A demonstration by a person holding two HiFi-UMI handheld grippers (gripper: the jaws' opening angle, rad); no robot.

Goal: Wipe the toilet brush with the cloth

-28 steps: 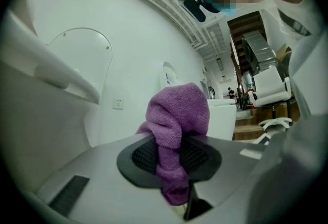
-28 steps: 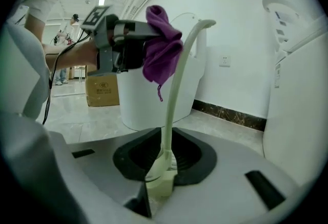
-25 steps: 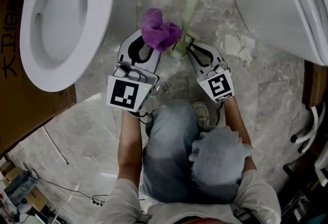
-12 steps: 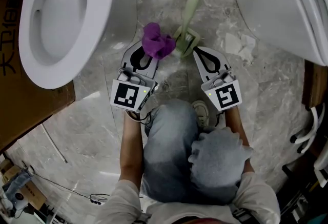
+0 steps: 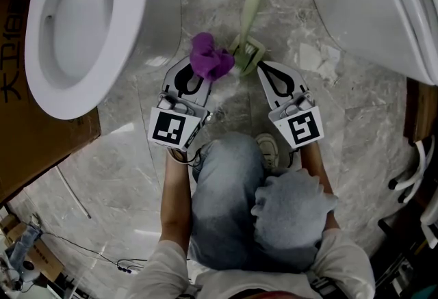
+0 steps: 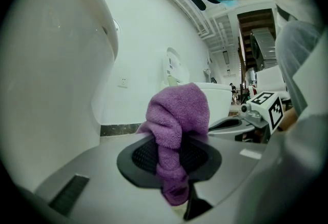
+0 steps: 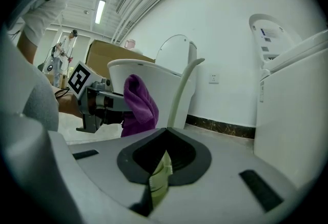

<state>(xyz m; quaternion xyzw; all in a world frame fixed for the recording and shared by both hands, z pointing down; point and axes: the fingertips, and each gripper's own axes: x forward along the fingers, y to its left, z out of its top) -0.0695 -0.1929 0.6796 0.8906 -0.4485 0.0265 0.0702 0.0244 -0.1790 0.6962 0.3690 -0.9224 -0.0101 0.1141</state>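
Note:
In the head view my left gripper [image 5: 203, 76] is shut on a bunched purple cloth [image 5: 209, 58] that stands up out of its jaws. My right gripper [image 5: 256, 66] is shut on the lower end of a pale green toilet brush [image 5: 253, 7], whose handle runs away from me across the floor. The cloth touches the brush's lower end [image 5: 245, 53]. The left gripper view shows the cloth [image 6: 177, 120] pinched in the left gripper [image 6: 177, 166]. In the right gripper view a pale green piece of the brush [image 7: 161, 174] sits between the shut jaws, and its handle [image 7: 180, 92] curves upward beside the cloth [image 7: 138, 102].
A white toilet [image 5: 75, 31] stands at the left and another [image 5: 373, 3] at the right, with marble floor between them. A brown cardboard box [image 5: 27, 147] lies at the far left. Crumpled white paper [image 5: 316, 58] lies on the floor. The person's knee [image 5: 226, 181] is just behind the grippers.
The cloth has slid down and slightly left along the brush toward its lower end. The right gripper has shifted a little right and back. Little changed over the last half second.

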